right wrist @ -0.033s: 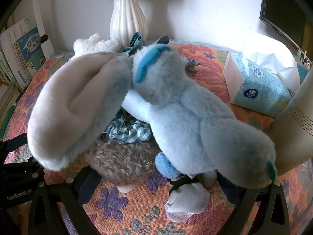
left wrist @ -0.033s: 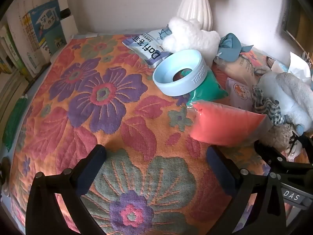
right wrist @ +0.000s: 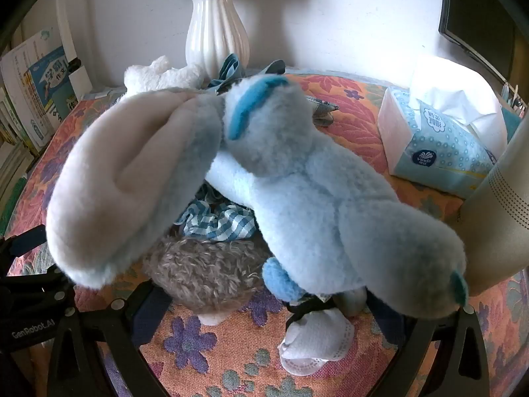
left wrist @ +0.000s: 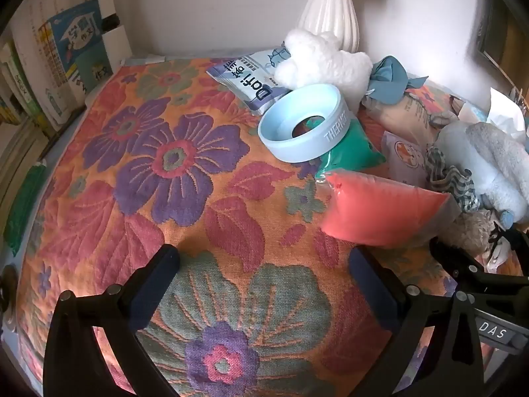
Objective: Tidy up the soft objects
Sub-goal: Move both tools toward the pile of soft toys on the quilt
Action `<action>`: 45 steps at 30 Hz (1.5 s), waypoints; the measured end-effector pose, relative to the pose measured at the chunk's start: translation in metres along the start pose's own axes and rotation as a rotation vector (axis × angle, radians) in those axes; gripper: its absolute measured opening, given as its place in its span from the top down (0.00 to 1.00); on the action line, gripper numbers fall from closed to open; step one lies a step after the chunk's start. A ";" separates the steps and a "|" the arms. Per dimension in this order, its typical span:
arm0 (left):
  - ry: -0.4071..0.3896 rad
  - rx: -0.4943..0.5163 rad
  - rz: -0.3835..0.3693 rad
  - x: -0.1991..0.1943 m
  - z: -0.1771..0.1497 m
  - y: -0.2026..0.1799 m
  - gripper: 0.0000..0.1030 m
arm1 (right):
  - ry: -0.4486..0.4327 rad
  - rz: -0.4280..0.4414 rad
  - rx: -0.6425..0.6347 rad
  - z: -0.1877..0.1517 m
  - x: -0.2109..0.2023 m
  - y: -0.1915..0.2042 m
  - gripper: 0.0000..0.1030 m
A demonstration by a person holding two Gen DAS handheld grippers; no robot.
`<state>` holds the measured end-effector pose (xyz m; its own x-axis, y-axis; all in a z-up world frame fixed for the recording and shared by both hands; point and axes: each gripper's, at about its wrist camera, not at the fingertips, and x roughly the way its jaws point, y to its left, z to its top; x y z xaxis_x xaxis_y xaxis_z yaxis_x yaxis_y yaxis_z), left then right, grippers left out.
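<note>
Two grippers, one heap of soft goods, entered as we find them.

Item: left gripper (left wrist: 264, 274), fingers spread wide and empty, hovering over a bare stretch of the floral cloth (left wrist: 158, 178). Nothing lies between its fingers. Nearest soft thing: a coral-red pouch (left wrist: 383, 211), just beyond and to the right of the right finger, its long axis running left to right across our line of approach.

Item: behind that pouch, a green pouch (left wrist: 347, 152) with a pale blue ring marked THERMOS (left wrist: 304, 125) resting on it; further back a blue-and-white printed packet (left wrist: 251, 86) and a white fluffy toy (left wrist: 324, 63) leaning against a white vase (left wrist: 330, 10).

Item: right gripper (right wrist: 264, 317), fingers likewise parted, gripping nothing. A pale blue plush toy (right wrist: 314, 205) fills its view, close in front and above the fingers, its body slanting from upper left to lower right and one long ear (right wrist: 125, 185) hanging out to the left. Beneath it: a brown curly plush (right wrist: 205, 271), a blue checked cloth (right wrist: 224, 221), a white lace-edged sock (right wrist: 317, 340) low between the fingers.

Item: tissue box (right wrist: 439, 152), far right, apart from the heap.

We judge the right gripper nearer the plush and the left nearer the coral pouch; either would need to turn so its fingers straddle the narrow way.
</note>
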<state>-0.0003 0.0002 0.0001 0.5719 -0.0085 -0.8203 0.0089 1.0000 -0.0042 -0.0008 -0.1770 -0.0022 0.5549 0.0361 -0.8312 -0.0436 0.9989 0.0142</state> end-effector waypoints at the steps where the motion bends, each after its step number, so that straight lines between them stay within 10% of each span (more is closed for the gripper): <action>1: 0.005 0.000 0.000 0.000 0.000 0.000 0.00 | 0.001 0.000 0.000 0.000 0.000 0.000 0.00; 12: -0.025 0.006 -0.095 -0.034 -0.018 0.004 0.01 | 0.158 0.069 -0.084 -0.026 -0.013 0.000 0.00; 16: -0.187 -0.006 -0.064 -0.080 -0.023 0.007 0.01 | 0.023 0.173 -0.052 -0.042 -0.057 -0.004 0.00; 22: -0.381 0.033 0.035 -0.090 -0.005 0.005 0.01 | -0.363 0.037 -0.149 -0.035 -0.112 0.007 0.00; 45: -0.272 -0.025 -0.018 -0.047 -0.013 0.018 0.01 | -0.353 -0.021 -0.132 -0.020 -0.077 0.016 0.00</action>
<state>-0.0375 0.0191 0.0313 0.7712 -0.0240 -0.6361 0.0029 0.9994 -0.0341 -0.0608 -0.1647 0.0507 0.8082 0.0465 -0.5870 -0.1235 0.9881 -0.0918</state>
